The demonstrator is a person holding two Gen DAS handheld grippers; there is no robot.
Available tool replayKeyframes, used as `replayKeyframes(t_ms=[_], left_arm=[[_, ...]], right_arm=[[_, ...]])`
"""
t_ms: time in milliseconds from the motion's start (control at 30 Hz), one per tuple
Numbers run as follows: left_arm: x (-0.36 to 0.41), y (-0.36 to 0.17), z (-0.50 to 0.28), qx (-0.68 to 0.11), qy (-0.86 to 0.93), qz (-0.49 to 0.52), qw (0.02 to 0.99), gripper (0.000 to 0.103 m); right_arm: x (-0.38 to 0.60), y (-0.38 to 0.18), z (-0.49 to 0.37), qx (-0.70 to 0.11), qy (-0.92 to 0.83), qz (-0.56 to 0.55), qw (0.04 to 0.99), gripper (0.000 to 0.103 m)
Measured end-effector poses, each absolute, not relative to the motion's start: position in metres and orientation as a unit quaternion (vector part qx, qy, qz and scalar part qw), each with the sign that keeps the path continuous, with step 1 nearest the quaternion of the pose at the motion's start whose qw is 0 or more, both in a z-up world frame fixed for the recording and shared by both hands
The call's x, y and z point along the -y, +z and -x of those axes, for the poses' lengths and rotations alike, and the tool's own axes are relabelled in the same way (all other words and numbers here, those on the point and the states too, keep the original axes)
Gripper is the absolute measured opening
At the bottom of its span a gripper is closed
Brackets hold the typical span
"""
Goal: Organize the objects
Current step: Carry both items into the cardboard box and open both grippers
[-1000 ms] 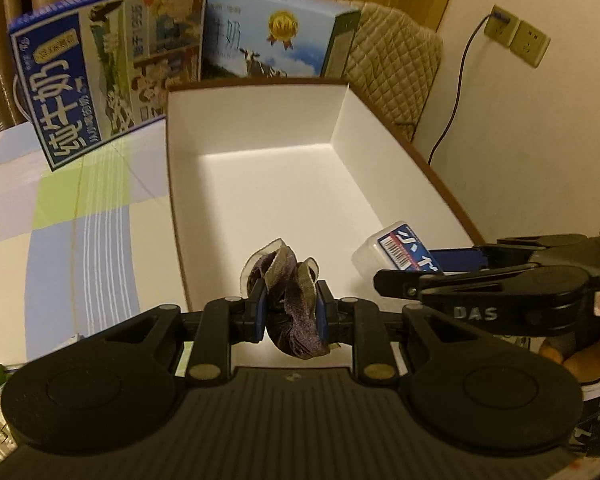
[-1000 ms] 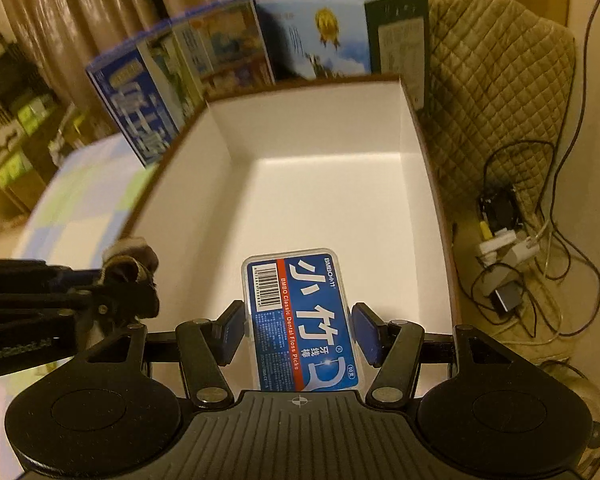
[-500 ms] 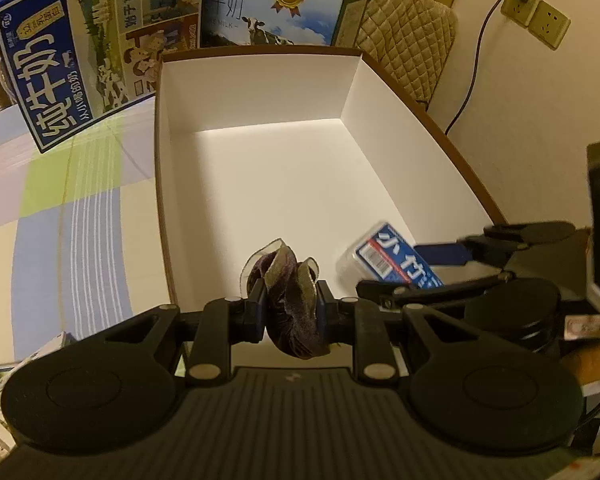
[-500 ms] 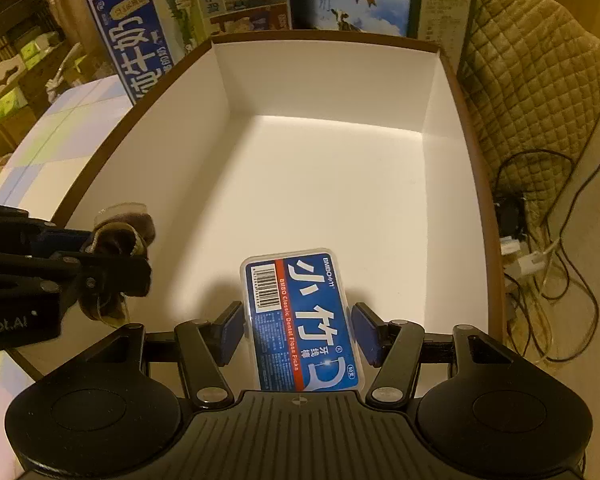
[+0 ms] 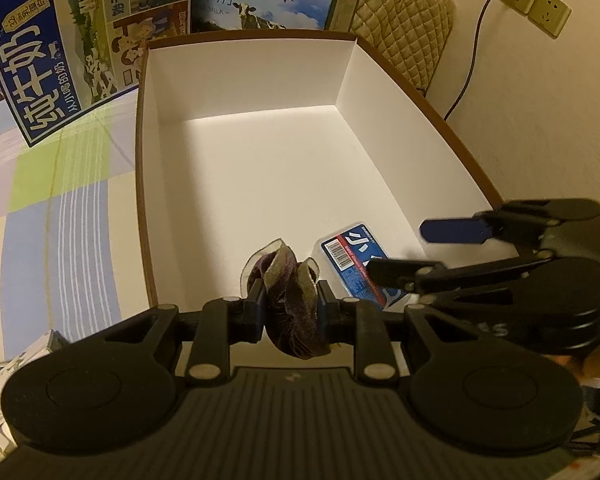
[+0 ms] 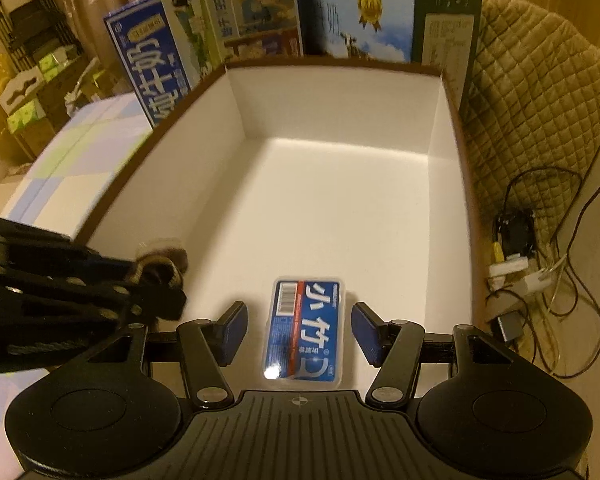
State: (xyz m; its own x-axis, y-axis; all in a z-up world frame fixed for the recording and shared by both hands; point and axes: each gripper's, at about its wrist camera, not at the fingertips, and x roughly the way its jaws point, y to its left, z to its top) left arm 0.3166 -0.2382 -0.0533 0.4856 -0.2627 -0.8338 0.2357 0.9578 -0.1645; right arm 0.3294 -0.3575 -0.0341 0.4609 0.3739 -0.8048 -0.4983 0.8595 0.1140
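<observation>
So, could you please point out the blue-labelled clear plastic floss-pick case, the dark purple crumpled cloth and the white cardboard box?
Blue-labelled clear plastic floss-pick case [image 6: 305, 330]: right wrist view, label centre.
Dark purple crumpled cloth [image 5: 290, 300]: left wrist view, middle fold.
White cardboard box [image 6: 342, 100]: right wrist view, far wall.

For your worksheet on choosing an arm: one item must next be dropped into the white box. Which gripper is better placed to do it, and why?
Left. The left gripper is shut on the dark fabric scrunchie over the white box. The right gripper is open, with the floss pick case lying loose between its fingers.
</observation>
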Motion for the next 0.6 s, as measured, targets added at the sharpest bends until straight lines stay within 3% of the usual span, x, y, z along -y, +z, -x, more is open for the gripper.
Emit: replayKeyframes(t_ms=[167,333,600], left_arm=[[0.244,-0.052,-0.317,-0.478,-0.147,0.008,0.866,0.029],[0.241,-0.043,-0.313,-0.462,-0.152,0.012,0.874,0.054],[0.234,-0.022,-0.294,-0.446,-0.148,0.021,0.883,0.073]], right_arm=[[0.364,-0.023,-0.327,-0.443,0.249,0.064,0.859,0.055],[0.378,-0.011,-0.321,-0.436,0.246,0.035,0.865,0.055],[0.392,0.007,-0.298,-0.431,0.259,-0.004,0.864,0.058]])
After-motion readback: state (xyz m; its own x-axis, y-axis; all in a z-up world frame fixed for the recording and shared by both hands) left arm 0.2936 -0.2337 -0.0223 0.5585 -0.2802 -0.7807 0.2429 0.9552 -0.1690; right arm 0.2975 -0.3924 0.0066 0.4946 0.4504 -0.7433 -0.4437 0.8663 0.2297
